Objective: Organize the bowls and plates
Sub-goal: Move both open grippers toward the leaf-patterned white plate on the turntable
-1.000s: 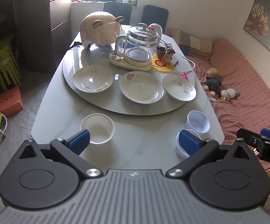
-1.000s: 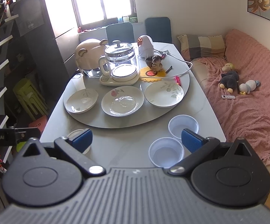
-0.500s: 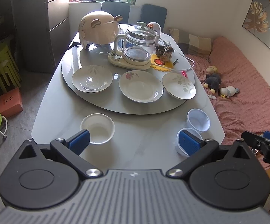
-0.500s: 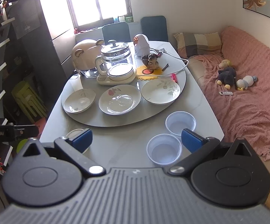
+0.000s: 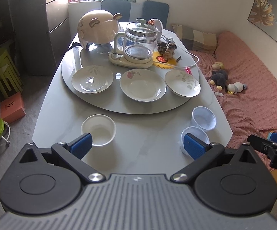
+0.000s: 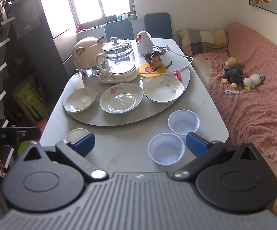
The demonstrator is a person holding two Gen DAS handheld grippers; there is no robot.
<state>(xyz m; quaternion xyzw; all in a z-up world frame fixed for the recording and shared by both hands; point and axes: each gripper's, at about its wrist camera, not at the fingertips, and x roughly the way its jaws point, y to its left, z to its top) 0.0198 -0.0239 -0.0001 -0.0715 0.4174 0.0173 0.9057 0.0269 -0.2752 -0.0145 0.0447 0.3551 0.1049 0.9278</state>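
Three floral plates lie in a row on the grey turntable (image 5: 107, 105): left plate (image 5: 92, 81), middle plate (image 5: 142, 87), right plate (image 5: 182, 83). They also show in the right wrist view: left plate (image 6: 80, 99), middle plate (image 6: 121, 97), right plate (image 6: 163, 89). A white bowl (image 5: 98, 130) stands near the table's front left. Two clear plastic bowls (image 6: 183, 122) (image 6: 166, 148) stand at the front right. My left gripper (image 5: 137, 146) is open and empty above the table's front edge. My right gripper (image 6: 140, 143) is open and empty, near the closer clear bowl.
A glass kettle (image 5: 138, 42) on its base, a bear-shaped appliance (image 5: 98, 30), a small figurine (image 5: 168, 49) and a cable sit at the back of the turntable. A pink-covered sofa (image 6: 253, 88) with soft toys lies to the right. Green stools (image 5: 2, 71) stand at left.
Both grippers have drawn back and risen slightly, so the table looks a little farther off. Nothing on the table has moved.
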